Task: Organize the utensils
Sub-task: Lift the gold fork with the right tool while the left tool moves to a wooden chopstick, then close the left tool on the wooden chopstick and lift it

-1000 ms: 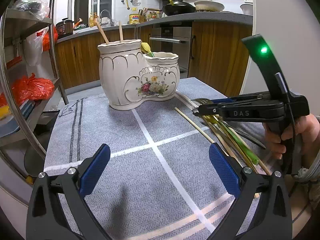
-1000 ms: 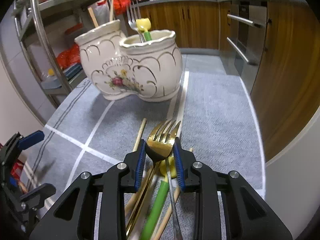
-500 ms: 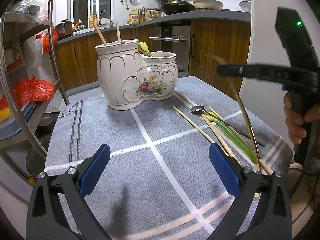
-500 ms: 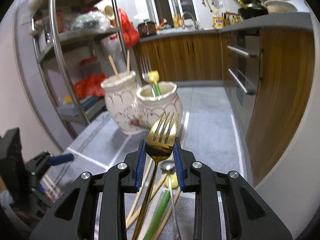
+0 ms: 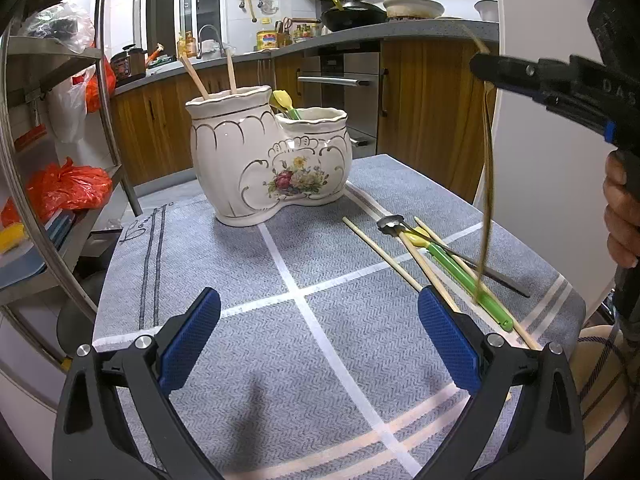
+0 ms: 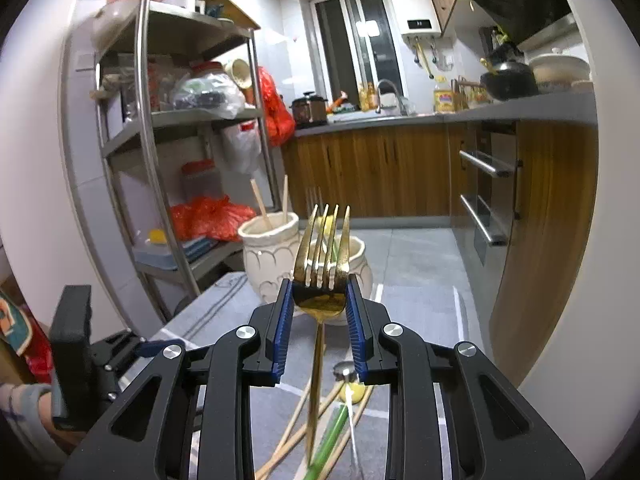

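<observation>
My right gripper point(image 6: 319, 312) is shut on the head of a gold fork point(image 6: 322, 252), tines up, handle hanging down; it shows in the left wrist view point(image 5: 487, 184) raised above the table's right side. A white two-pot ceramic utensil holder point(image 5: 266, 160) stands at the back of the grey cloth, also in the right wrist view point(image 6: 276, 260). It holds two chopsticks point(image 5: 196, 76) and a yellow-green spoon point(image 5: 284, 102). On the cloth lie chopsticks point(image 5: 380, 254), a green-handled spoon point(image 5: 464, 272) and a dark-handled spoon point(image 5: 390, 224). My left gripper point(image 5: 320, 340) is open and empty, low over the cloth's near part.
A metal shelf rack point(image 5: 60, 160) with bags stands left of the table. Wooden kitchen cabinets and an oven point(image 5: 344, 92) are behind. The table's right edge point(image 5: 568, 280) is near a white wall.
My right gripper has lifted the gold fork from the pile on the cloth to high above the table, so its handle hangs down. The left gripper has stayed still.
</observation>
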